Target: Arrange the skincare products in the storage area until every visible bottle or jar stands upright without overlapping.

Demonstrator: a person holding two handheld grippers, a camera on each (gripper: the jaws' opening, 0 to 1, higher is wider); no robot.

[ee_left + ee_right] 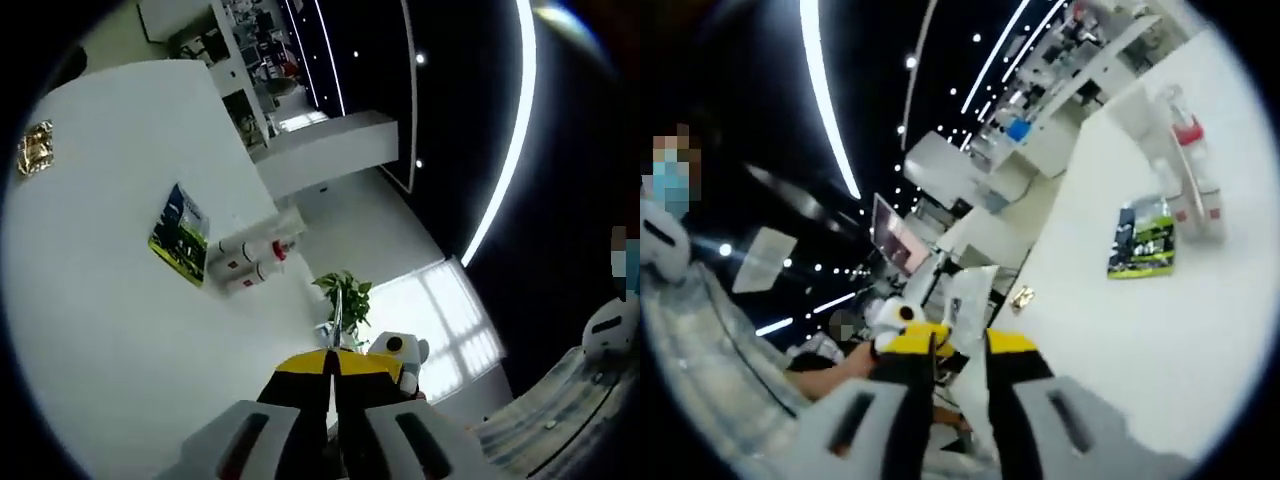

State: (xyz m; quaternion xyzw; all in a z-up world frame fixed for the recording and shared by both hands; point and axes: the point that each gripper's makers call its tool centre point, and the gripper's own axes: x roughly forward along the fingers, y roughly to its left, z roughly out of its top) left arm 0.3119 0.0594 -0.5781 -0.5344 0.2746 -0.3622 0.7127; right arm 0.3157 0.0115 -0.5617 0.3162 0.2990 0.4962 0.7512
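Note:
Two white bottles with red caps (250,262) lie side by side on the white table (110,330), far ahead of my left gripper (333,368). Its yellow-tipped jaws are pressed together with nothing between them. In the right gripper view the same bottles (1192,185) sit at the far right of the table (1140,350). My right gripper (968,348) is off the table's edge, its jaws a little apart and holding nothing I can make out. The other gripper (902,314) shows just left of it.
A green and blue packet (180,235) lies flat beside the bottles, also seen as the packet (1145,240). A clear case (287,222) stands behind them. A gold wrapper (35,148) lies far left. A potted plant (345,292) stands past the table edge. A person's striped sleeve (710,340) is close by.

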